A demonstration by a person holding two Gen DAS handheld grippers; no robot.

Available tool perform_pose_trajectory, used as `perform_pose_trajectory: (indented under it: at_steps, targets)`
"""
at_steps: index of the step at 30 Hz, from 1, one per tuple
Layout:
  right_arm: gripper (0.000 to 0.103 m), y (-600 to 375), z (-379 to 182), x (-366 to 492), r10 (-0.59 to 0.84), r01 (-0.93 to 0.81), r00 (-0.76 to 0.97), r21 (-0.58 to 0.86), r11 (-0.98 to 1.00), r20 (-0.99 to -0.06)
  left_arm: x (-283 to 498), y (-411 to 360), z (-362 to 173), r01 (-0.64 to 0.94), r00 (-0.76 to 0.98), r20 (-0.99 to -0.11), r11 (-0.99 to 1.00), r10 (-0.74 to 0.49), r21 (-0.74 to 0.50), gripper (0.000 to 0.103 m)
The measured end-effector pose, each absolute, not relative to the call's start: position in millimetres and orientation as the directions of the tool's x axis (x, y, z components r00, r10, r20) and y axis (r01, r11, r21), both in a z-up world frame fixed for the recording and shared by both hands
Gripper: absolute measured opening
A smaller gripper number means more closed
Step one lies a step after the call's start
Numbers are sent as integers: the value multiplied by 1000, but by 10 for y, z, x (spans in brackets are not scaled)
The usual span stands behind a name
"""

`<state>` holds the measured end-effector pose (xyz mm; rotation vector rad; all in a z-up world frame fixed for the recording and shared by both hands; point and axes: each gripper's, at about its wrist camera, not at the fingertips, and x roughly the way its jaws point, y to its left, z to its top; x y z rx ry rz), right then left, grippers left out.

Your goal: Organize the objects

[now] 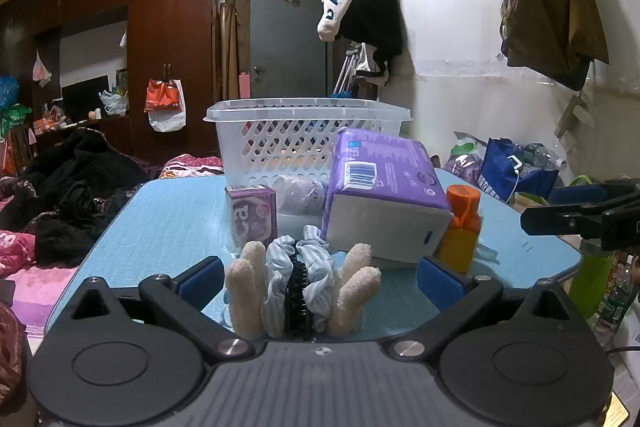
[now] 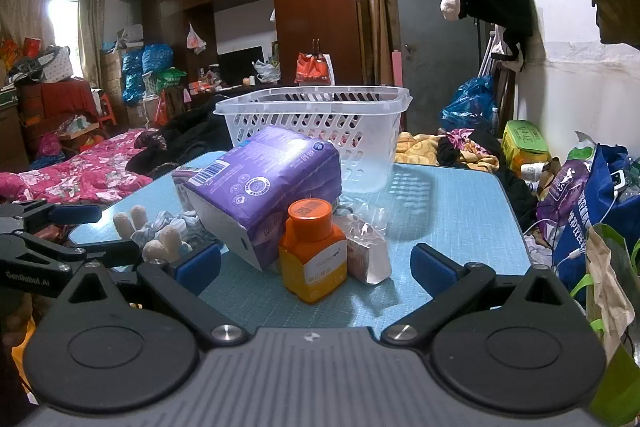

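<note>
Left wrist view showed the left gripper (image 1: 318,277) spread wide and empty around a plush hair claw clip (image 1: 301,287) on the blue table (image 1: 168,227). The right gripper (image 2: 316,263) was equally wide and empty, facing an orange-capped bottle (image 2: 313,251) beside the purple pack (image 2: 266,187). Judged best: close squarely on the clip's black spine, lift clear, then carry over the white basket (image 1: 306,113) rim.

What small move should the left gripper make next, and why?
Probably ease the left gripper forward and close on the striped scrunchie: its jaws stand open, the scrunchie lies between them, and the white basket behind looks empty.
</note>
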<state>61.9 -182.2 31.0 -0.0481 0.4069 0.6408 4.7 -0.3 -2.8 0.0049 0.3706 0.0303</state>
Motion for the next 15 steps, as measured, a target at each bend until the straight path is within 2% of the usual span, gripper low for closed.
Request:
perform_pose_trajectory:
  at_steps: [15]
  targets:
    - [103,-1821,310,619,571,-590,725,81,803,-384,49,-9,-29,-32,932,-362,999,34,11,103]
